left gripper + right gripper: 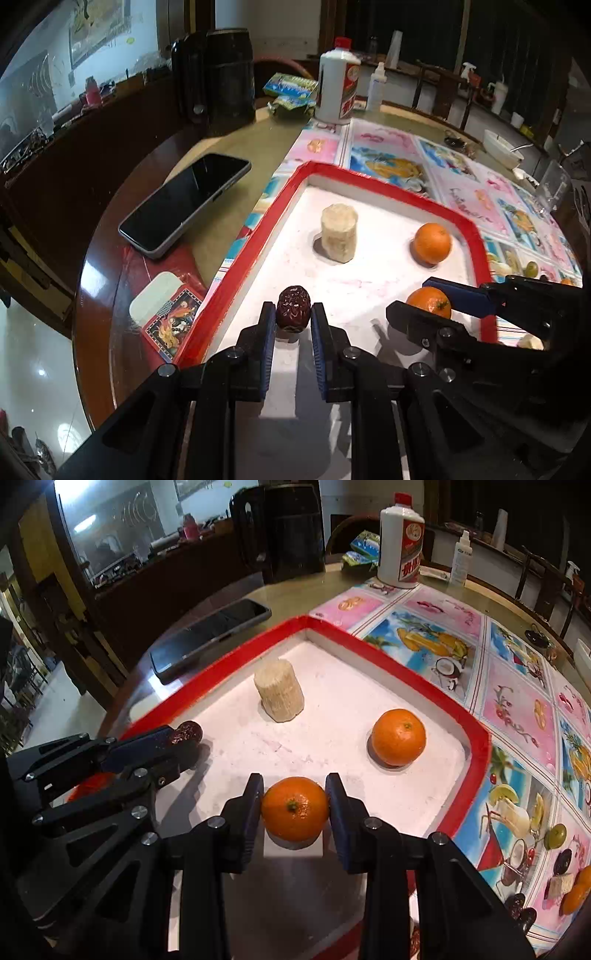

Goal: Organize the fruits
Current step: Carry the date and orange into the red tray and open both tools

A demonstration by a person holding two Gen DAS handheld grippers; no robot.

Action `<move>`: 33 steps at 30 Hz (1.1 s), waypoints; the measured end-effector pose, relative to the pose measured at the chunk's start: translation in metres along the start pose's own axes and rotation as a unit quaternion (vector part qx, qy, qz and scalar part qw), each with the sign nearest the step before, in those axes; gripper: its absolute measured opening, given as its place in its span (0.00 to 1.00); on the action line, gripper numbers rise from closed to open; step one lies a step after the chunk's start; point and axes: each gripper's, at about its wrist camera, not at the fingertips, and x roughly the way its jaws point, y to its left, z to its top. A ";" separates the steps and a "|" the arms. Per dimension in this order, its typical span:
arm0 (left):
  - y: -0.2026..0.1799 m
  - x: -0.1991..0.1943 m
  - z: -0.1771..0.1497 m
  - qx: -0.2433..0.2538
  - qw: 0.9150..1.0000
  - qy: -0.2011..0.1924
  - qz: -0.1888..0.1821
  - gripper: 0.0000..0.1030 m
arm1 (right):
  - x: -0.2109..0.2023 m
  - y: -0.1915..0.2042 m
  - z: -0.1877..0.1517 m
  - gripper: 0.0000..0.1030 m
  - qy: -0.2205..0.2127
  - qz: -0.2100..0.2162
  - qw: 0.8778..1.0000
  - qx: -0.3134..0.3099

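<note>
Your left tool point(293, 321) pinches the red date point(293, 308); right tool point(295, 808) pinches an orange point(294, 809). Both sit low inside the red-rimmed tray point(476, 734), likely for sorting beside the other orange point(398, 736).

both tools are matte black plastic. the left gripper point(293, 317) has angular link arms with triangular cut-outs, round silver screw heads at the joints, and blue ribbed pads point(319, 354) lining its fingers. the right gripper point(295, 805) is built alike: black links, silver screws, dark blue pads point(341, 823).
</note>
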 end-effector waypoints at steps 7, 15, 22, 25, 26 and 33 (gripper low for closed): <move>0.001 0.009 -0.003 0.002 1.000 0.017 0.009 0.18 | 0.005 0.002 -0.002 0.36 0.011 -0.010 1.000 -0.005; 0.007 0.010 -0.007 -0.016 0.999 0.035 0.039 0.50 | 0.002 -0.006 -0.003 0.46 0.019 -0.025 0.999 0.008; 0.003 0.001 -0.011 -0.014 0.998 0.030 0.050 0.62 | -0.013 -0.009 -0.008 0.50 0.010 -0.033 0.999 0.006; -0.002 -0.005 -0.013 -0.007 0.998 0.025 0.057 0.63 | -0.022 -0.010 -0.012 0.50 0.007 -0.031 1.000 0.003; -0.004 -0.007 -0.014 -0.005 0.998 0.025 0.059 0.63 | -0.025 -0.011 -0.014 0.51 0.006 -0.028 1.000 0.003; -0.014 -0.020 -0.026 -0.005 0.997 0.029 0.065 0.63 | -0.051 -0.016 -0.039 0.51 0.006 -0.010 1.000 -0.002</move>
